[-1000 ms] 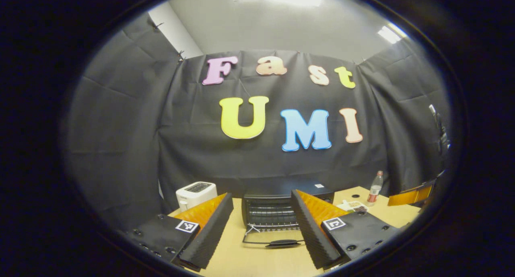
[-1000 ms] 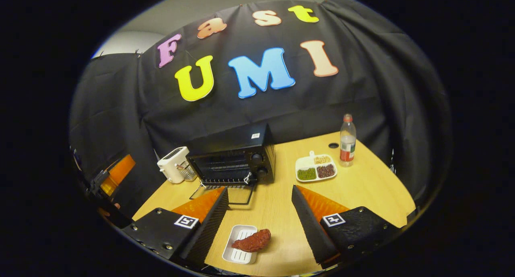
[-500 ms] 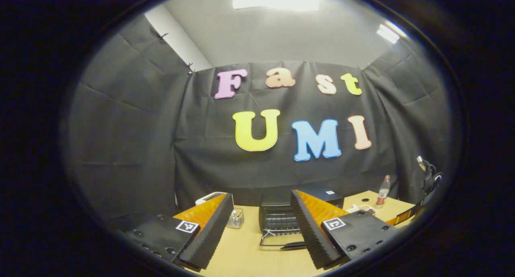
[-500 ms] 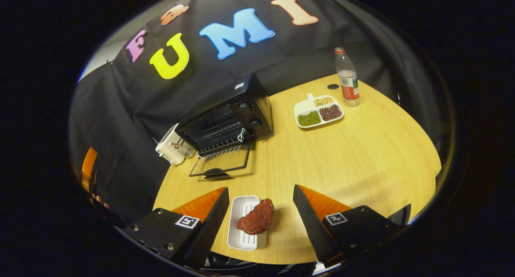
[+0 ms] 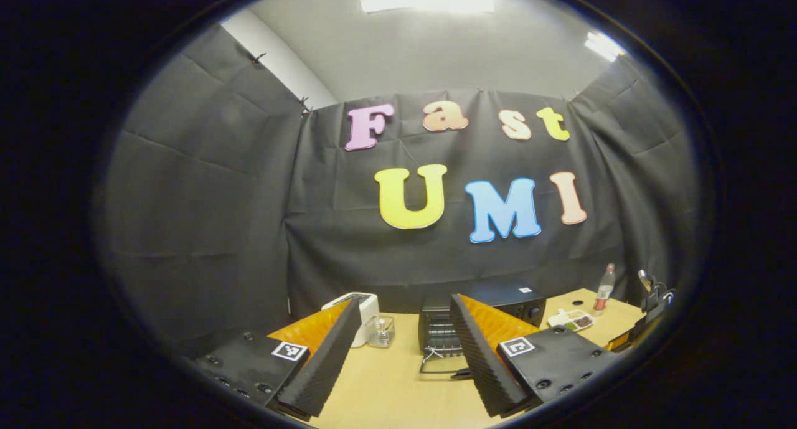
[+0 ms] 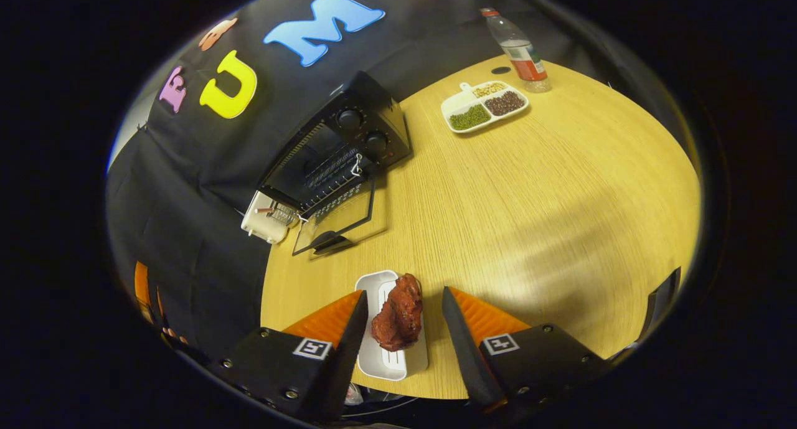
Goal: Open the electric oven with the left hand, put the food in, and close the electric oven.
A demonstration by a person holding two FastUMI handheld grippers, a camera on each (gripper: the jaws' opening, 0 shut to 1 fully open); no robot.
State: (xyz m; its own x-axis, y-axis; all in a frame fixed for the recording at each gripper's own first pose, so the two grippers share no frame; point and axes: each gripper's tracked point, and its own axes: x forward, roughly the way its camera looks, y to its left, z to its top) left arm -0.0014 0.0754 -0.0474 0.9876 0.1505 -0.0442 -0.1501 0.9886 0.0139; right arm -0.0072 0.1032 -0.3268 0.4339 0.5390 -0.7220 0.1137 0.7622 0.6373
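The black electric oven (image 6: 348,149) stands at the table's back with its glass door (image 6: 336,220) folded down flat on the tabletop. A reddish-brown piece of food (image 6: 398,312) lies on a small white tray (image 6: 381,329) near the table's front edge. My right gripper (image 6: 403,304) is open, its fingers either side of the food and apart from it. In the left gripper view the oven (image 5: 482,317) is farther off, half hidden behind a finger. My left gripper (image 5: 405,323) is open and holds nothing, well back from the oven.
A white toaster (image 5: 355,314) and a small clear jar (image 5: 380,331) stand left of the oven. A divided white dish of beans (image 6: 484,103) and a plastic bottle (image 6: 517,46) sit at the table's far right. Black cloth walls close in the booth.
My left gripper has pulled back from the open oven, which now looks smaller. My right gripper has dropped towards the food and tipped downward, fingers now flanking it.
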